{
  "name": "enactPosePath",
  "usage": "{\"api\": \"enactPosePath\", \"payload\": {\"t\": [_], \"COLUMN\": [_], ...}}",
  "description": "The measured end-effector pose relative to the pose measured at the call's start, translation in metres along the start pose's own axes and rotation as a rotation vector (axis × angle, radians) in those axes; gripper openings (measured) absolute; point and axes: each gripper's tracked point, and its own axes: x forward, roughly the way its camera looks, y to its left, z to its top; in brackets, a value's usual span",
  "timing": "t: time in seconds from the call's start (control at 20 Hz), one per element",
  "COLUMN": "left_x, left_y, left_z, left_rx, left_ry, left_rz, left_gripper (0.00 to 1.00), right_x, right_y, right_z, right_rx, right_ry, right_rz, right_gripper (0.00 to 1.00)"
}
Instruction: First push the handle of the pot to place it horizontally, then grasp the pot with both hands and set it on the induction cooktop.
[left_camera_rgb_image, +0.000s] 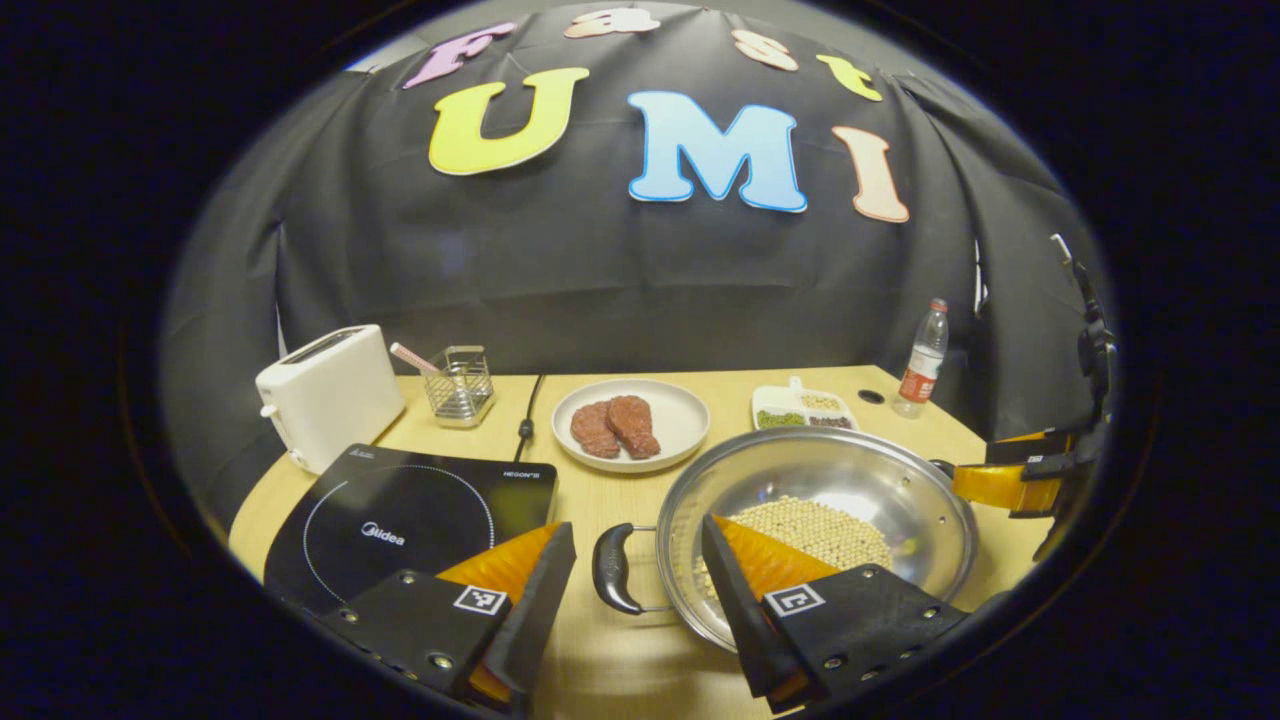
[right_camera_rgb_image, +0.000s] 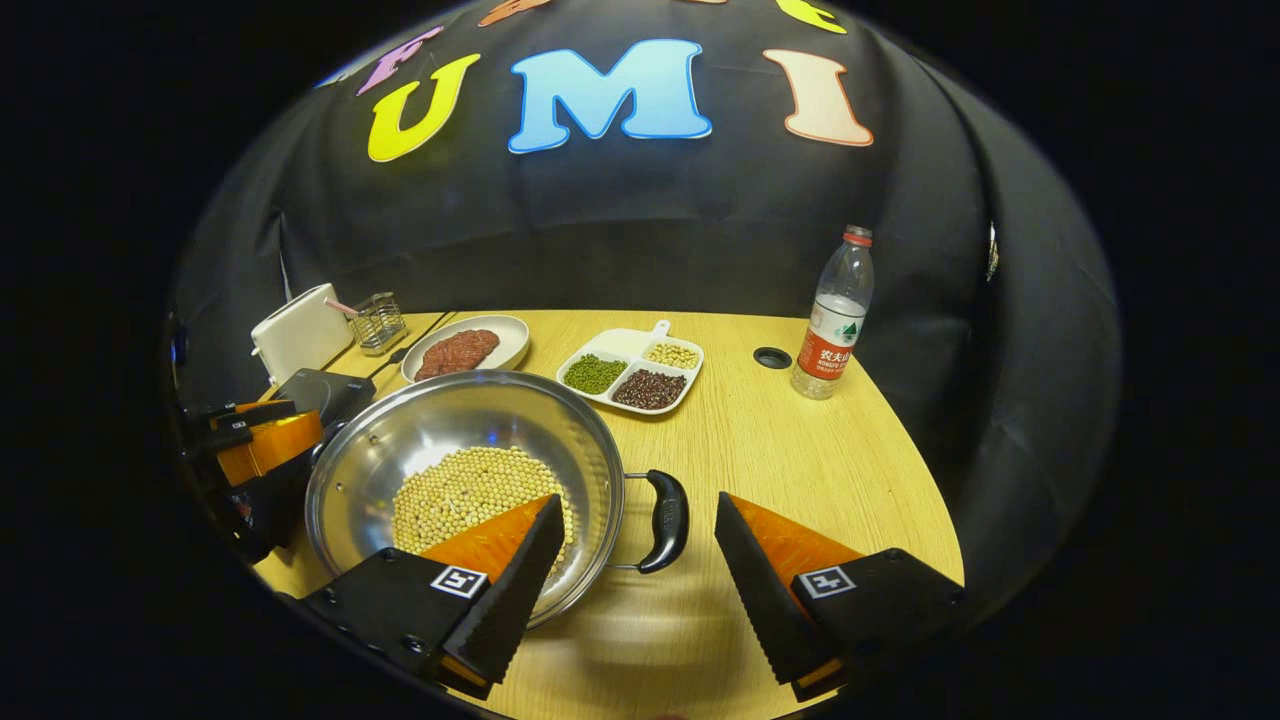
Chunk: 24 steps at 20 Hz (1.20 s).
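Straddling the pot's handles: left gripper spread wide around one black handle, right gripper spread wide around the other handle, neither pressing. Pot, holding beans, on the table; cooktop just beside the pot; plate, divided tray, bottle behind the pot.

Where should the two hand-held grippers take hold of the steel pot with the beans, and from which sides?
Grip the pot by its two black side handles, one hand-held gripper from each side. Each handle juts out past the rim and already lies between open fingers: left gripper, right gripper. The rim is wide and smooth.
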Motion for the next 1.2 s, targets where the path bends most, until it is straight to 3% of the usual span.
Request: {"api": "enactPosePath", "payload": {"t": [0.8, 1.05, 1.15, 1.2], "left_x": [0.029, 0.034, 0.036, 0.036], "left_y": [0.008, 0.009, 0.004, 0.004], "left_z": [-0.038, -0.041, -0.042, -0.043], "left_rx": [0.011, 0.016, 0.013, 0.02], "left_ry": [0.114, 0.12, 0.125, 0.128], "left_rz": [0.047, 0.064, 0.047, 0.055], "left_gripper": [0.78, 0.78, 0.75, 0.68], "right_x": [0.037, 0.038, 0.043, 0.042], "right_y": [-0.003, 0.0, -0.002, -0.001], "right_z": [-0.016, -0.016, -0.016, -0.012], "right_rx": [0.009, 0.005, 0.008, 0.025], "right_ry": [0.072, 0.08, 0.08, 0.083], "right_rz": [0.007, 0.025, 0.019, 0.016], "right_gripper": [0.96, 0.75, 0.67, 0.65]}}
